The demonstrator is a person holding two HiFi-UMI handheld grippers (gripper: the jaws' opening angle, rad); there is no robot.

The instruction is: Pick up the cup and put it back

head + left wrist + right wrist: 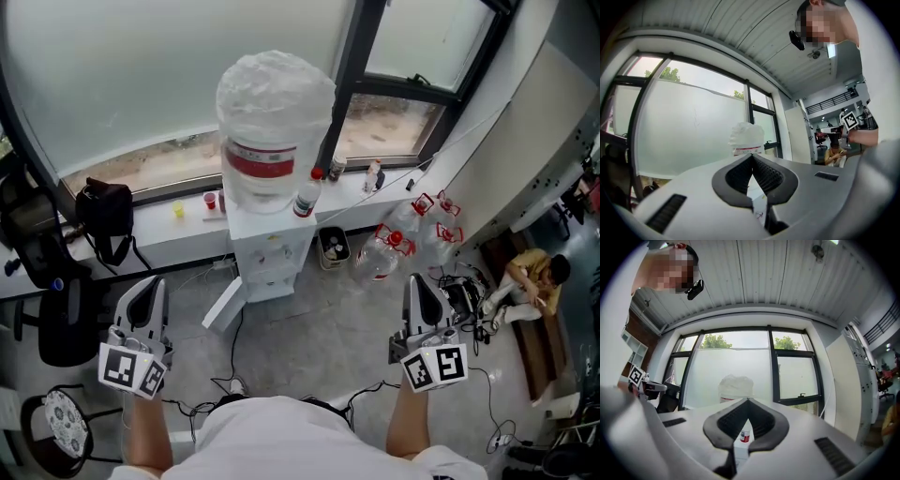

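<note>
A small red cup (pixel 210 200) and a yellow cup (pixel 178 210) stand on the window sill left of the white water dispenser (pixel 272 244). I cannot tell which one is the task's cup. My left gripper (pixel 150 287) is held low over the floor, well short of the sill, shut and empty. My right gripper (pixel 419 285) is level with it on the right, also shut and empty. In the left gripper view the left gripper (pixel 752 155) points at the wrapped water bottle (pixel 746 138). The right gripper (pixel 748 400) faces the same water bottle (pixel 735 386).
A red-capped bottle (pixel 306 197) stands on the dispenser's top. A black bag (pixel 103 220) sits on the sill, with an office chair (pixel 56 300) below it. Empty jugs (pixel 403 234) and a bin (pixel 334 246) stand right of the dispenser. A person (pixel 534 277) sits far right.
</note>
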